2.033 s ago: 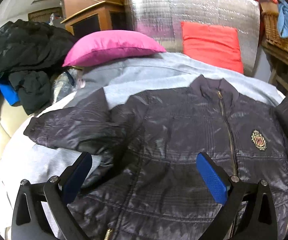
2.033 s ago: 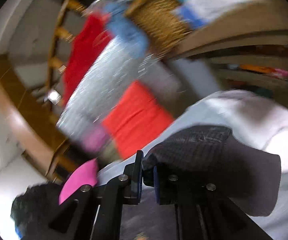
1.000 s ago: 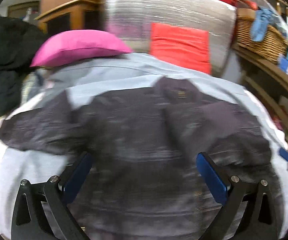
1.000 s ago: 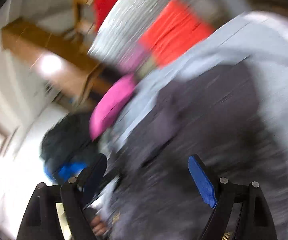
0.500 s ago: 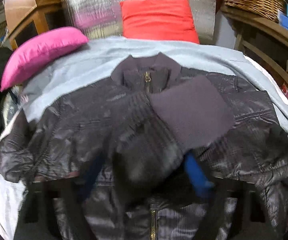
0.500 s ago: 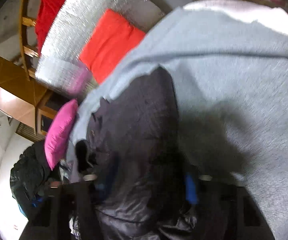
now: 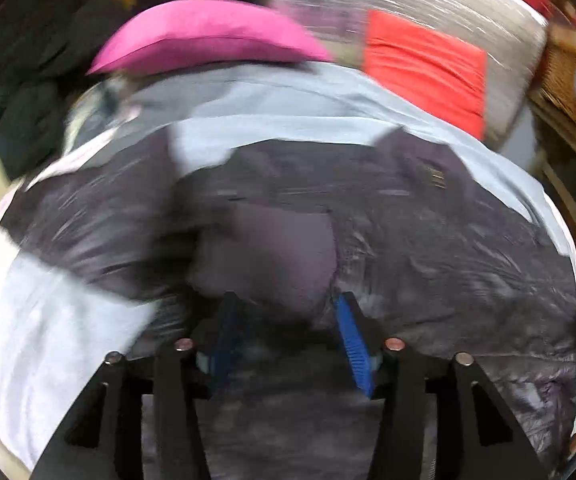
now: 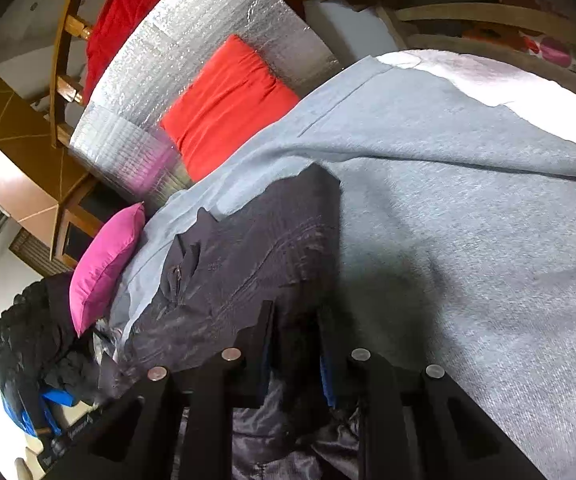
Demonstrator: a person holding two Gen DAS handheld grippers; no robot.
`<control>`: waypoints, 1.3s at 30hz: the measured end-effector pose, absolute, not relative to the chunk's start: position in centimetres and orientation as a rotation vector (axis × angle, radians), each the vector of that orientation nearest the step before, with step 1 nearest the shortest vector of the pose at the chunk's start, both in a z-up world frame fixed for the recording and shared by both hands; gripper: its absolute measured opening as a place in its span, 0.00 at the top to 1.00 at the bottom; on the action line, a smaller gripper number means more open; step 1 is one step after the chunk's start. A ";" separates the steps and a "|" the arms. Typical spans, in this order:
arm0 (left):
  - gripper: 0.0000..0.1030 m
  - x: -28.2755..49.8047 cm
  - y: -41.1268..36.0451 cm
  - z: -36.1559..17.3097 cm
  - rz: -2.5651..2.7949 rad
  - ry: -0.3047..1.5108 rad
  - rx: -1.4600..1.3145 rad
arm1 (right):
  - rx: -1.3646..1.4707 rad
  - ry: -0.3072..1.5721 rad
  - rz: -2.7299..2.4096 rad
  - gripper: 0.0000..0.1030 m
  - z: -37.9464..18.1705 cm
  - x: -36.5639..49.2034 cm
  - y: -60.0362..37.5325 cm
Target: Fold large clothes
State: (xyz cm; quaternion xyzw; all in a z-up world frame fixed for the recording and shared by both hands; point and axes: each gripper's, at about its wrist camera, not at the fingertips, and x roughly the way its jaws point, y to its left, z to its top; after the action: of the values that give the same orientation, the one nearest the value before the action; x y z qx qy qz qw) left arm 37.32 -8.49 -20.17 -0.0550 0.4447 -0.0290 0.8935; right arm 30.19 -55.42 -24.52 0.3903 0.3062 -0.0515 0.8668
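Observation:
A dark quilted jacket [image 7: 448, 260] lies front up on a grey blanket [image 7: 288, 128]; the left wrist view is blurred. Its matte sleeve cuff [image 7: 276, 256] is folded across the chest. My left gripper [image 7: 288, 336] stands half narrowed, with the cuff and bunched fabric pressed between its blue pads [image 7: 352, 340]. In the right wrist view the jacket [image 8: 248, 248] runs off to the left. My right gripper [image 8: 296, 352] is at the jacket's right edge, its jaws closing, with dark fabric filling the narrow gap between them.
A pink pillow [image 7: 208, 36] and a red cushion [image 7: 424, 68] lean at the head of the blanket against a silver foil mat [image 8: 208, 20]. Black clothes [image 7: 20, 80] are piled at the left. A wicker basket [image 7: 568, 80] sits on shelves at the right. Bare blanket [image 8: 468, 220] lies to the jacket's right.
The right gripper laid the sleeve over the chest, let go, then dropped to the jacket's right edge and narrowed on it. The left gripper went from wide open to narrowed around the folded cuff.

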 end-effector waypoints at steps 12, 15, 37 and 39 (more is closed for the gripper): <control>0.38 36.9 -5.4 -20.9 -0.123 0.908 -0.317 | 0.950 0.683 -0.108 0.38 -26.6 30.0 -56.5; 0.38 38.6 -6.7 -21.5 -0.167 0.921 -0.317 | 0.928 0.685 -0.096 0.34 -26.7 30.4 -55.9; 0.45 39.1 -7.9 -20.6 -0.103 0.899 -0.143 | 0.766 0.570 -0.228 0.78 -22.0 28.2 -54.7; 0.33 37.7 -6.3 -18.9 -0.066 0.839 -0.159 | 0.760 0.552 -0.193 0.25 -21.2 27.7 -53.6</control>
State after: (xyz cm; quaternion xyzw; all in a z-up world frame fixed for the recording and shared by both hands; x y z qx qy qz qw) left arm 37.71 -6.28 -18.92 -0.0772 0.4067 -0.0322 0.9097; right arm 27.73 -53.63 -21.19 0.3657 0.2653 -0.0927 0.8873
